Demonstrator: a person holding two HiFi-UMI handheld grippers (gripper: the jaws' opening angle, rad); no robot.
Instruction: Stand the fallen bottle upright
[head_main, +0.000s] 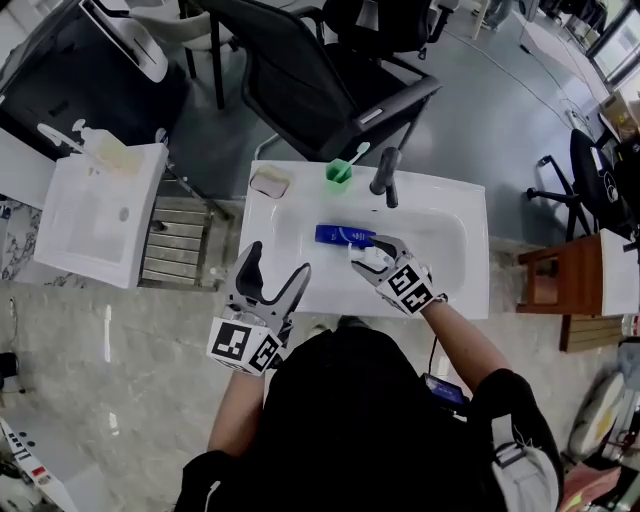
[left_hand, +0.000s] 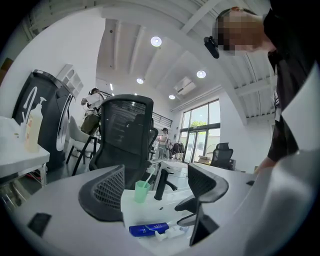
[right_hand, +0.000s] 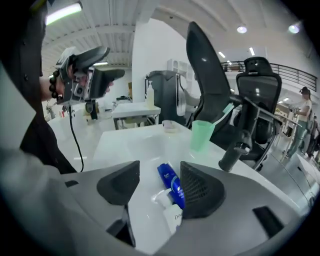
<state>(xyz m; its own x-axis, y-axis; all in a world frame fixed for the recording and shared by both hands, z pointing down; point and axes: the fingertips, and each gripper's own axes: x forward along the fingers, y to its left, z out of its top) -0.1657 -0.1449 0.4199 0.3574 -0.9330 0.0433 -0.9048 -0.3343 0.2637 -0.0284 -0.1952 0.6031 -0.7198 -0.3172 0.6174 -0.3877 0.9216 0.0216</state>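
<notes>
Two bottles lie on their sides in the white sink basin (head_main: 450, 250): a blue bottle (head_main: 340, 235) (right_hand: 169, 181) (left_hand: 147, 229) and a white pump bottle (head_main: 374, 262) (right_hand: 172, 214) (left_hand: 172, 232) end to end with it. My right gripper (head_main: 368, 251) (right_hand: 157, 187) is open and angled down over them. Both bottles lie in the gap, and the blue one is close to the right-hand pad (right_hand: 200, 190). My left gripper (head_main: 272, 280) (left_hand: 157, 192) is open and empty, level at the basin's front left edge.
A green cup (head_main: 338, 172) (right_hand: 201, 134) holding a toothbrush and a black faucet (head_main: 385, 177) (right_hand: 234, 152) stand on the basin's back rim, a soap dish (head_main: 269, 183) at its back left. A black office chair (head_main: 330, 90) stands behind. A second white basin (head_main: 100, 210) is at left.
</notes>
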